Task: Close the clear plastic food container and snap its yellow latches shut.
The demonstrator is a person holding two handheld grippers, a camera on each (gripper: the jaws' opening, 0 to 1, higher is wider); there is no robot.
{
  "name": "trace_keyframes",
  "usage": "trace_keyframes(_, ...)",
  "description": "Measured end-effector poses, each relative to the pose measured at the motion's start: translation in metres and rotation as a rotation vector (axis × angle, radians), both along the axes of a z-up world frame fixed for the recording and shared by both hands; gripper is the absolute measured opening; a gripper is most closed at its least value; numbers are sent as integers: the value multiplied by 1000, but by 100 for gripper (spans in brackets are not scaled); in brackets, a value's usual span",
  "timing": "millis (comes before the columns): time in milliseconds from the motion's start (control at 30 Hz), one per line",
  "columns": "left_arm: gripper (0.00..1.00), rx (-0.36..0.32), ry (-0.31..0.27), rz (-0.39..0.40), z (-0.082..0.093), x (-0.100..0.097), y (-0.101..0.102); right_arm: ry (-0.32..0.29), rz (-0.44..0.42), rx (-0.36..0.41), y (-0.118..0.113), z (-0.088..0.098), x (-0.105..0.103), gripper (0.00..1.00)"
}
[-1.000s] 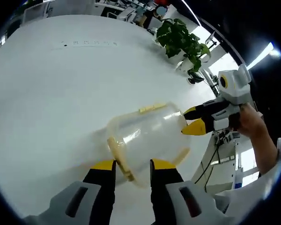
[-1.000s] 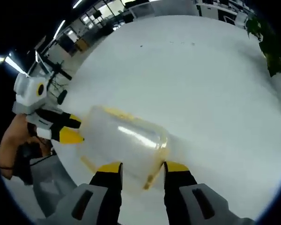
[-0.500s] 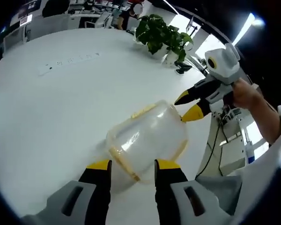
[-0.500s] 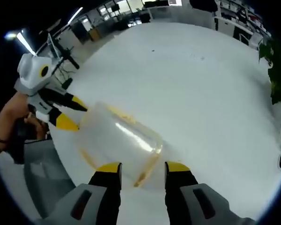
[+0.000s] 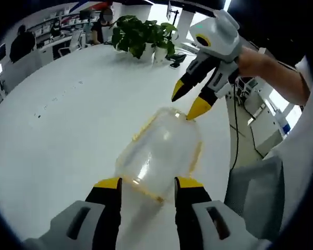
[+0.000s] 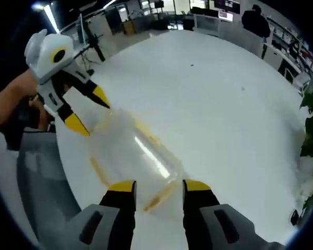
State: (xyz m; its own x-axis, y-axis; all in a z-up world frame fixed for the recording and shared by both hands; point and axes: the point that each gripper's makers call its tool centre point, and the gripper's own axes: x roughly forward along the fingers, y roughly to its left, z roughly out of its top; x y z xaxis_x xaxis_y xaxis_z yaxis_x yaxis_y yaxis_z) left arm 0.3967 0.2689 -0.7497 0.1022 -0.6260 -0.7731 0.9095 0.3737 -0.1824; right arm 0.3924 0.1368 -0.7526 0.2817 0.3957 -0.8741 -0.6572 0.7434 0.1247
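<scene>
Both claws, left claw and right claw, stay spread at opposite ends of the clear plastic food container with yellow latches. Since a second ago they have lifted it off the white desk. Latches look unsnapped.

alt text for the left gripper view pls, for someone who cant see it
A clear plastic container with yellow latches lies on a white table, between the left gripper below and the open right gripper above. A potted plant stands beyond.

Container on table, btwn both tools.
</scene>
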Motion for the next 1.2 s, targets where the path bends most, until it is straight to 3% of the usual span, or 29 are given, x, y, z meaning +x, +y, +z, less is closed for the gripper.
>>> trace_keyframes(267, 38, 8, -68, -86, 3, -6, -12, -49, 82, -8, 9, 1, 1, 34)
trace_keyframes(333, 38, -4, -91, -110, 6, -8, -16, -97, 126, -11, 12, 3, 4, 33)
trace_keyframes(467, 37, -7, -112, -138, 6, -7, -21, -123, 194, -19, 18, 5, 1, 33)
trace_keyframes(500, 36, -3, -114, -145, 5, -8, -21, -125, 208, -19, 19, 5, 0, 33)
trace_keyframes(600, 35, 87, -191, -249, -2, -7, -18, -134, 270, -28, 24, 2, -2, 34)
trace_keyframes(733, 35, 44, -163, -233, 1, -10, -24, -136, 314, -27, 30, 1, -5, 33)
trace_keyframes(900, 35, 46, -185, -281, 0, -12, -27, -150, 376, -39, 36, 1, -6, 33)
trace_keyframes(1200, 33, -10, -211, -366, 0, -20, -42, -169, 475, -32, 50, -1, -10, 33)
